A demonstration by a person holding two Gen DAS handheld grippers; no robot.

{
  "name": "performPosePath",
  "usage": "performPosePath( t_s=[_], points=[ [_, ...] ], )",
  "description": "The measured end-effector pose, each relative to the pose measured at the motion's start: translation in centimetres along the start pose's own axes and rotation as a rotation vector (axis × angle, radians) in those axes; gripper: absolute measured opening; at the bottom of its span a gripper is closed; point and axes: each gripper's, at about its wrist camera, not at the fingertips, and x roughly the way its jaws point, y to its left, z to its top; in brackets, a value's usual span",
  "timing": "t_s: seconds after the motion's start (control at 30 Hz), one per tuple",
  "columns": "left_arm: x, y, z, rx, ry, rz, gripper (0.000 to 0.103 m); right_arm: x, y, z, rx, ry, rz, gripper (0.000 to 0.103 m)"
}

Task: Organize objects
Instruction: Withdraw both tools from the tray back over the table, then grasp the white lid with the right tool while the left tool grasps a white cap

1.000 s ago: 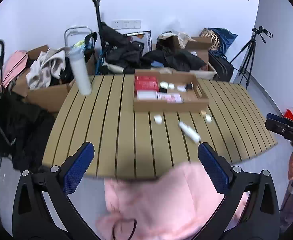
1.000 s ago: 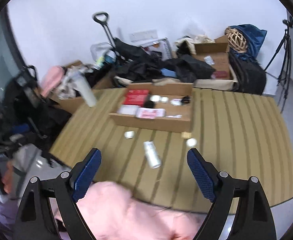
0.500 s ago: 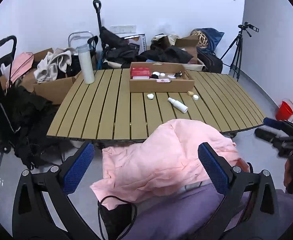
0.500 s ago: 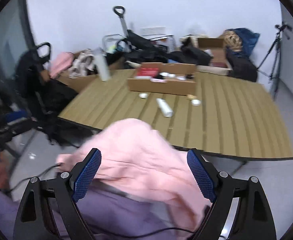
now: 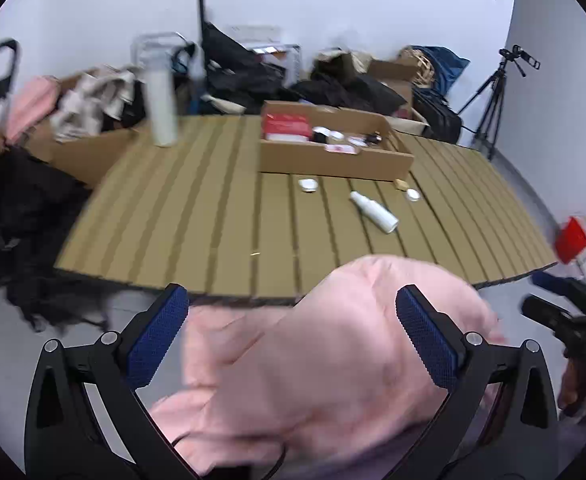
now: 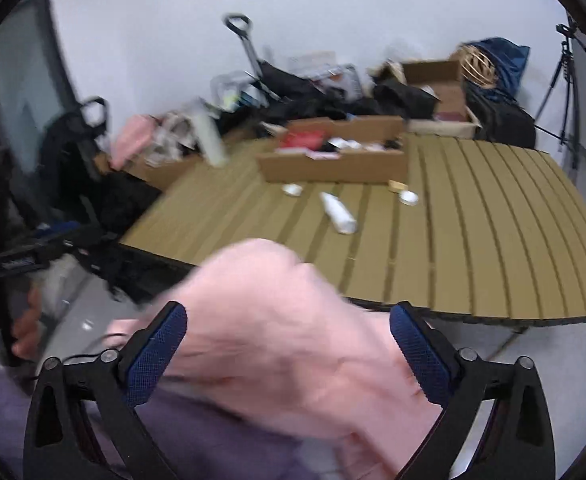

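Both grippers, left (image 5: pixel 292 322) and right (image 6: pixel 288 340), gape empty over pink fabric (image 5: pixel 333 360), short of the slatted table (image 5: pixel 197 216). White bottle (image 5: pixel 374 212) lies loose before the cardboard box (image 5: pixel 333 162) (likely its destination).

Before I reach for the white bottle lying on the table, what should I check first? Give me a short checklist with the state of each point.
1. Left hand-held gripper open, holding nothing: ok.
2. Right hand-held gripper open, holding nothing: ok.
3. White bottle lies free on the table, nothing on it: ok.
4. Cardboard box has room: cannot tell.
5. Pink cloth clear of both grippers: not ok, it bulges between the fingers.
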Motion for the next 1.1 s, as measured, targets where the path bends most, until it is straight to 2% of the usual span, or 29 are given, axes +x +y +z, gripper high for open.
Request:
performPosePath(
  t_s=[0.03,0.17,0.23,0.3,0.33,0.4,0.53,0.6,0.63,0.67,0.7,0.77,0.8,0.87,0.9,1.0,1.1],
  points=[
    [1.7,0.2,0.7,-0.011,0.013,-0.033,0.103,1.5,-1.1,0.7,0.018,0.019,-0.007,0.08],
    [9.7,0.7,3.8,-0.061,0.095,-0.104,0.095,6.2,-5.9,3.7,0.044,0.078,-0.063,0.065],
    [14.1,0.3,5.7,-0.046,0.154,-0.082,0.088,8.7,-8.2,5.2,0.047,0.103,-0.086,0.065],
    [18.1,-0.2,7.4,-0.008,0.17,-0.063,0.079,11.9,-10.4,6.9,0.047,0.114,-0.11,0.065],
    [19.9,-0.4,8.1,0.01,0.163,-0.049,0.079,13.3,-11.3,7.8,0.051,0.117,-0.123,0.065],
    [23.7,-0.5,9.3,0.024,0.179,-0.007,0.071,16.8,-13.4,9.6,0.071,0.121,-0.138,0.065],
    [29.2,0.0,10.7,-0.007,0.207,-0.006,0.066,22.1,-16.2,12.2,0.099,0.139,-0.168,0.065],
    [31.0,-0.2,10.9,0.01,0.224,0.005,0.048,23.4,-16.6,12.7,0.097,0.142,-0.178,0.065],
    [31.6,-0.2,10.9,0.017,0.239,0.013,0.045,24.2,-16.7,12.8,0.09,0.146,-0.189,0.065],
    [31.9,-0.2,10.6,0.021,0.235,0.018,0.041,24.7,-16.7,12.8,0.086,0.15,-0.197,0.06],
    [31.7,-0.5,10.5,0.037,0.205,0.024,0.039,25.2,-16.7,12.7,0.08,0.154,-0.195,0.055],
    [31.9,-0.7,10.4,0.047,0.2,0.018,0.037,25.8,-16.8,12.5,0.075,0.151,-0.204,0.049],
    [31.8,-0.6,10.4,0.035,0.189,0.019,0.032,26.0,-16.8,12.5,0.072,0.138,-0.207,0.047],
    [31.9,-0.5,10.5,0.028,0.178,0.047,0.024,26.0,-16.7,12.4,0.071,0.118,-0.203,0.034],
    [31.9,-0.4,10.4,0.024,0.179,0.041,0.024,26.1,-16.6,12.4,0.068,0.12,-0.214,0.031],
    [31.2,0.2,10.5,-0.009,0.2,0.033,0.024,26.2,-16.3,12.5,0.059,0.118,-0.237,0.031],
    [28.2,0.3,10.4,0.002,0.167,0.047,0.024,24.7,-16.0,12.3,0.068,0.115,-0.245,0.031]
  ],
)
